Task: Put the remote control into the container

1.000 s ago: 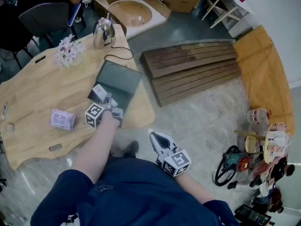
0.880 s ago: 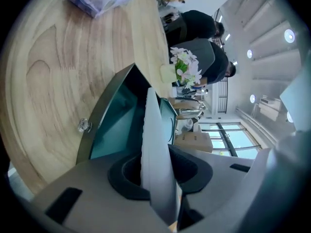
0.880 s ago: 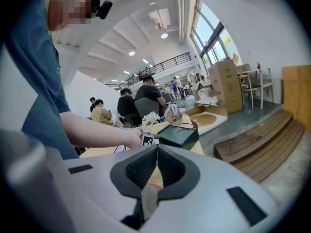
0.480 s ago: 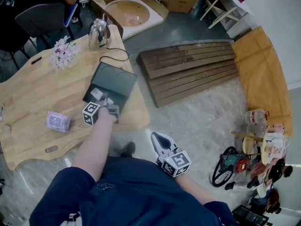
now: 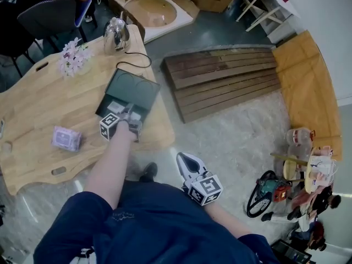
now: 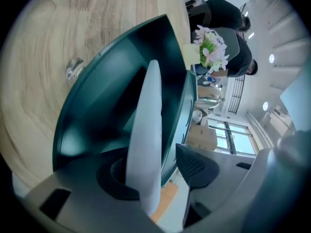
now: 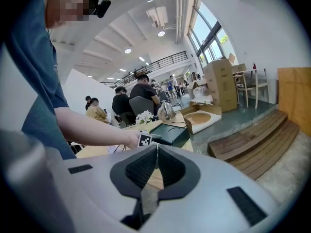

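A dark green open container sits near the right edge of the wooden table. My left gripper reaches over its near end. In the left gripper view a long white remote control stands on edge between the jaws, pointing into the container. The jaws are opening: the remote leans on the left one, and the right pad stands apart from it. My right gripper hangs off the table beside my body, shut with nothing in it.
On the table are a metal kettle with a black cable, a flower bunch and a purple tissue packet. Wooden planks lie on the floor to the right. People sit at the table's far side.
My left gripper has carried the remote forward from the container's near corner to over its inside. The right gripper has stayed where it was.
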